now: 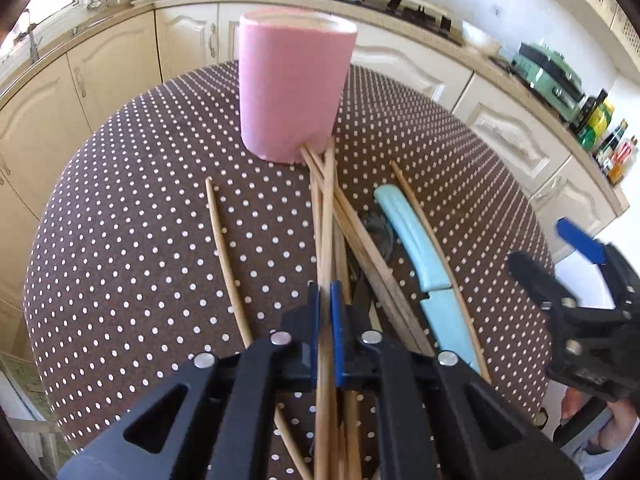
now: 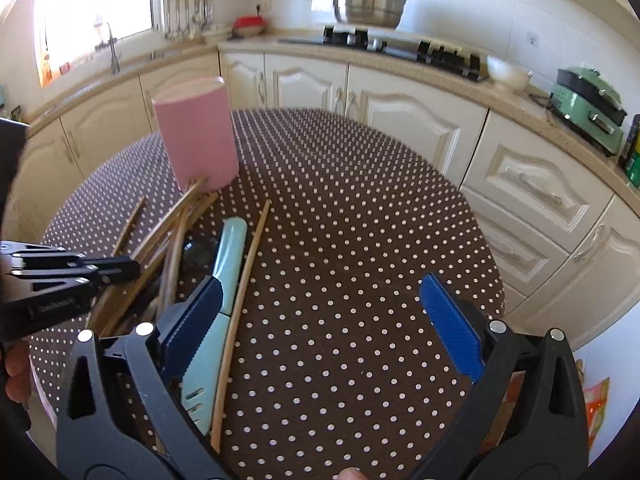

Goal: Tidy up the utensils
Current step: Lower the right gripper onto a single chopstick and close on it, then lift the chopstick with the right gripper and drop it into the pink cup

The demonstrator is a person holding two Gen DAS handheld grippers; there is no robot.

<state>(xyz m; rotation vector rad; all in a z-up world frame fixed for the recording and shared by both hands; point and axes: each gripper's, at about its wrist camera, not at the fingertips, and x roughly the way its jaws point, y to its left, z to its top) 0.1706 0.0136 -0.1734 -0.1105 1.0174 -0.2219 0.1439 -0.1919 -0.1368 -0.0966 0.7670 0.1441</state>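
The left gripper (image 1: 325, 300) is pinching tight on a single wooden chopstick (image 1: 327, 216), its blue pads nearly together with just the stick's width between them, and that stick is running away from it toward the far side, its tip reaching the foot of the pink cup (image 1: 294, 88). The cup is standing upright on the far-left part of the round table (image 1: 120, 240), the one with the brown cloth and white dots. The rest of the chopsticks (image 1: 352, 224) are lying in a loose crossed heap on the cloth right beside the held one, several tips fanning up against the base of the cup. One thin stick (image 1: 226, 256) is lying on its own to the left of the heap, and another (image 2: 240, 292) is stretching along the right edge of a pale blue knife (image 1: 416, 248), which is resting flat just right of the pile with its handle pointing far. Something dark is lying under the heap beside the knife, but I cannot tell what it is. Over on the right, the right gripper (image 2: 320, 312) is hovering with its jaws spread wide, gripping nothing, its left pad (image 2: 196, 320) hanging over the near part of the knife while the other pad is sitting over bare cloth.
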